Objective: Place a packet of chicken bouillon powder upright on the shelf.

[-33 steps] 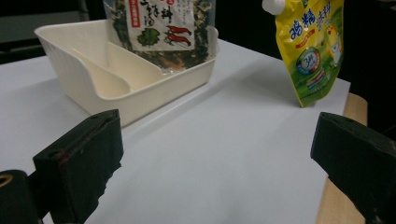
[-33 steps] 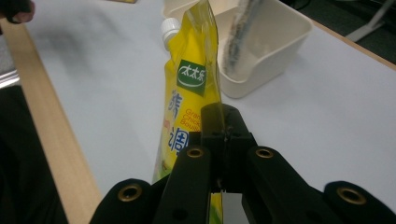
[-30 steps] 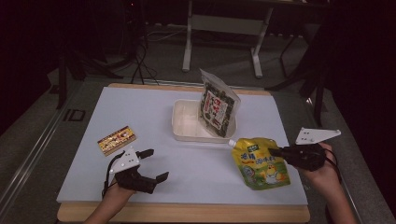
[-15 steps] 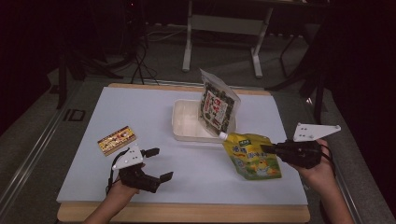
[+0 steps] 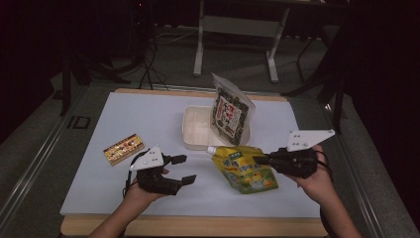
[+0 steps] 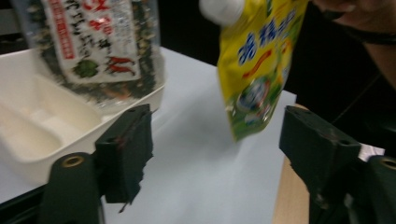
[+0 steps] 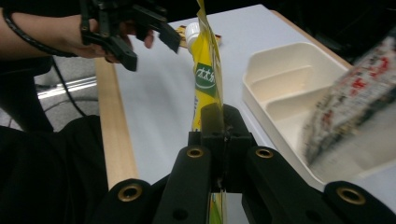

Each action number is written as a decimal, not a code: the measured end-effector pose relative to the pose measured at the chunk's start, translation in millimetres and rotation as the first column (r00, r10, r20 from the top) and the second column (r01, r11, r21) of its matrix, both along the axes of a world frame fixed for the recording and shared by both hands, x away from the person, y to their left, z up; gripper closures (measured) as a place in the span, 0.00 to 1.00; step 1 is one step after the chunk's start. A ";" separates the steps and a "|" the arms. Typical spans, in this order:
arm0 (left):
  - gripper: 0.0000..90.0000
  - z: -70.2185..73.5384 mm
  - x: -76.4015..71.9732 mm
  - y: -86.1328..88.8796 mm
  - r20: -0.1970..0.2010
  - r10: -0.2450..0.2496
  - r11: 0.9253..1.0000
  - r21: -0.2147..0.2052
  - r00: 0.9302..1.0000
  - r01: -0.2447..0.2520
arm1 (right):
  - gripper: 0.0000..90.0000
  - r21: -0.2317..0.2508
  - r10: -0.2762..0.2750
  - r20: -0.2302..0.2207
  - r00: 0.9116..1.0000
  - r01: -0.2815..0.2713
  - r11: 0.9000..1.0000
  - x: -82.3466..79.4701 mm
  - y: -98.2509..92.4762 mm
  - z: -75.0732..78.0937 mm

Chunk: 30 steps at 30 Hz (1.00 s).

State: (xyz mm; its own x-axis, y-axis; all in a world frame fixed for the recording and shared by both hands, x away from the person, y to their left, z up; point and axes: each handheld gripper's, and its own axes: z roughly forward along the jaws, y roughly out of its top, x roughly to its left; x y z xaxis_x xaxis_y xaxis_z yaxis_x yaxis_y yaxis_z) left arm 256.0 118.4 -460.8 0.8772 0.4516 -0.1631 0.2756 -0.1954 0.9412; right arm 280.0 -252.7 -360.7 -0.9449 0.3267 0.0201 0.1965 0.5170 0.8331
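Observation:
A yellow spouted pouch (image 5: 242,168) hangs clear of the white table, edge-on in the right gripper view (image 7: 205,79). My right gripper (image 5: 260,159) is shut on the pouch's lower edge (image 7: 222,126). The white cap points toward the tray. My left gripper (image 5: 185,169) hovers left of the pouch. Its jaws have just been closing partway and stand open with nothing between them (image 6: 215,144). The pouch (image 6: 254,70) dangles beyond them.
A white divided tray (image 5: 195,130) sits at the table's far middle, with a clear seaweed snack bag (image 5: 230,113) standing at its right end. A small orange box (image 5: 124,148) lies left of my left gripper. The wooden table edge runs along the front.
The right gripper has lifted the pouch off the table and carried it left toward the tray. The left gripper has risen slightly and shifted right.

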 end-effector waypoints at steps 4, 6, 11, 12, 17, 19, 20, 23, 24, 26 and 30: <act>0.43 1.9 4.1 -10.3 -0.005 -0.021 1.000 0.010 1.000 0.021 | 1.00 0.004 0.040 -0.009 0.999 -0.040 0.999 -0.3 15.2 -5.0; 0.47 1.8 5.1 -13.3 -0.009 -0.027 1.000 0.016 1.000 0.027 | 1.00 0.000 0.055 -0.011 0.998 -0.055 0.999 -0.6 21.3 -6.9; 0.61 4.2 6.3 -27.4 -0.002 -0.055 0.998 0.034 0.998 0.055 | 1.00 -0.002 0.082 -0.022 0.996 -0.082 0.997 -1.0 31.5 -10.7; 0.64 4.2 6.3 -27.4 -0.002 -0.055 0.998 0.034 0.998 0.055 | 1.00 -0.002 0.082 -0.022 0.996 -0.082 0.997 -1.0 31.5 -10.7; 0.82 9.1 8.2 -26.2 -0.009 -0.061 0.998 0.033 0.998 0.061 | 1.00 0.012 0.095 -0.028 0.995 -0.094 0.995 -1.2 32.8 -11.2; 0.88 10.4 8.3 -24.7 -0.013 -0.073 0.997 0.029 0.997 0.073 | 1.00 0.015 0.095 -0.024 0.995 -0.094 0.995 -1.9 32.4 -10.8; 0.90 11.1 8.4 -24.8 -0.018 -0.085 0.996 0.034 0.996 0.085 | 1.00 0.019 0.093 -0.023 0.995 -0.092 0.996 -2.2 32.0 -10.4; 0.96 13.2 7.5 -24.6 -0.015 -0.099 0.994 0.039 0.995 0.100 | 1.00 0.022 0.088 -0.019 0.996 -0.087 0.996 -1.9 30.6 -9.6; 0.97 14.3 7.6 -24.1 -0.014 -0.104 0.994 0.040 0.994 0.105 | 1.00 0.025 0.091 -0.023 0.996 -0.091 0.996 -1.7 30.0 -9.5; 0.97 16.5 8.0 -22.3 -0.014 -0.123 0.992 0.033 0.992 0.123 | 1.00 0.035 0.095 -0.024 0.995 -0.094 0.995 -1.8 29.4 -9.7; 0.98 24.0 7.1 -19.5 0.000 -0.149 0.988 0.049 0.989 0.149 | 1.00 0.051 0.099 -0.026 0.995 -0.097 0.994 -1.7 27.7 -9.5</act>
State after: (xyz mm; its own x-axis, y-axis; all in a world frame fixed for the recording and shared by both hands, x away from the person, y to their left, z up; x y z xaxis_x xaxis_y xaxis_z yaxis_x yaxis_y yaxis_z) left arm 263.1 99.0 -436.8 0.9359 0.3231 -0.1405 0.2362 -0.2794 0.9307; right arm 278.3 -225.0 -370.2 -0.9711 0.2305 0.0618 0.1713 0.4930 0.8530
